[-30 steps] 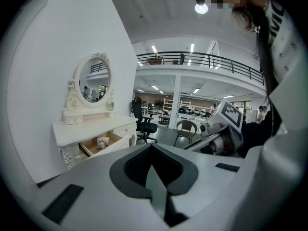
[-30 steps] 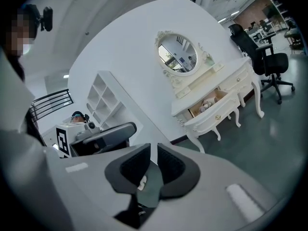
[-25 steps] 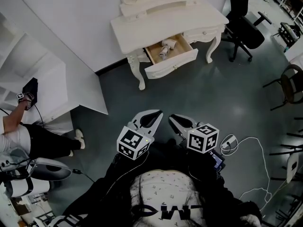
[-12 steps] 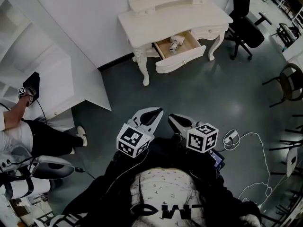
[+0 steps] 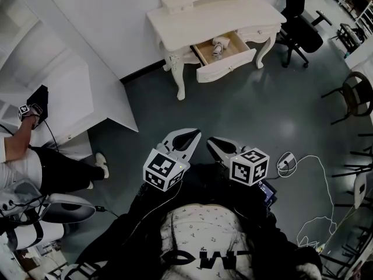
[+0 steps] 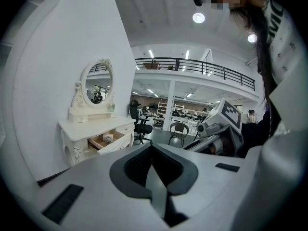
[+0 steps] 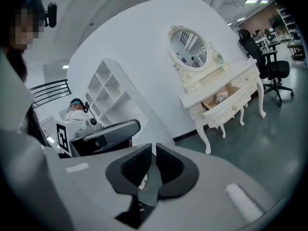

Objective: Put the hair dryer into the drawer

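The hair dryer [image 5: 219,44] lies pale and small inside the open drawer [image 5: 228,70] of a white dressing table [image 5: 204,17] at the top of the head view. It also shows as the hair dryer [image 6: 108,138] in the left gripper view and the hair dryer [image 7: 221,98] in the right gripper view. My left gripper [image 5: 192,136] and right gripper [image 5: 213,144] hang side by side close to my body, far from the table. Both are shut with nothing between their pads, as the left gripper [image 6: 153,146] and right gripper [image 7: 154,146] show close up.
A white shelf unit [image 5: 55,92] stands at the left, with a seated person [image 5: 35,168] beside it. A black office chair [image 5: 300,37] is right of the table, and another chair [image 5: 355,98] at the right edge. A white cable [image 5: 312,174] trails over the grey floor.
The dressing table has drifted to the right and a little up in the head view. Both grippers keep their place near my body and stay shut.
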The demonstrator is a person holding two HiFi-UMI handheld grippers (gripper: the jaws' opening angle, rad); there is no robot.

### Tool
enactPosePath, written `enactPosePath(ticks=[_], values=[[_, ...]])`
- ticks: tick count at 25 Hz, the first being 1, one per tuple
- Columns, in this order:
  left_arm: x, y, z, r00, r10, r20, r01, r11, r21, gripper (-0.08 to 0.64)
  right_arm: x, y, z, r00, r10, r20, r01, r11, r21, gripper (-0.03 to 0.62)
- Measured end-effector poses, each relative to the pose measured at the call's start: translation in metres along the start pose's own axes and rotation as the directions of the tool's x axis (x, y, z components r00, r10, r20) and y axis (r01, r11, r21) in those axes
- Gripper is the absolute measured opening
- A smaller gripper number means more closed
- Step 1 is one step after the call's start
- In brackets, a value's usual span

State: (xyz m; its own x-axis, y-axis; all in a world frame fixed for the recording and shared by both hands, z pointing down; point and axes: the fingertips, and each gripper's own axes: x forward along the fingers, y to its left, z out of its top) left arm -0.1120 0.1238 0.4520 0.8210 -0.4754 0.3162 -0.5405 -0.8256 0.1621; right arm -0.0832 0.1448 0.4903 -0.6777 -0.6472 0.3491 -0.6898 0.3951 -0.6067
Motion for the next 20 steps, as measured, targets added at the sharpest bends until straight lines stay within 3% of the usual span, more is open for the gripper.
enactPosePath(ticks=[20], values=[[-0.022,0.006,-0.003,0.999,-0.006,0.050,0.006,1.000,0.000,0.002,0.004,0.022,-0.002,1.000,-0.023,-0.002,0.023,0.997,-0.074,0.029]])
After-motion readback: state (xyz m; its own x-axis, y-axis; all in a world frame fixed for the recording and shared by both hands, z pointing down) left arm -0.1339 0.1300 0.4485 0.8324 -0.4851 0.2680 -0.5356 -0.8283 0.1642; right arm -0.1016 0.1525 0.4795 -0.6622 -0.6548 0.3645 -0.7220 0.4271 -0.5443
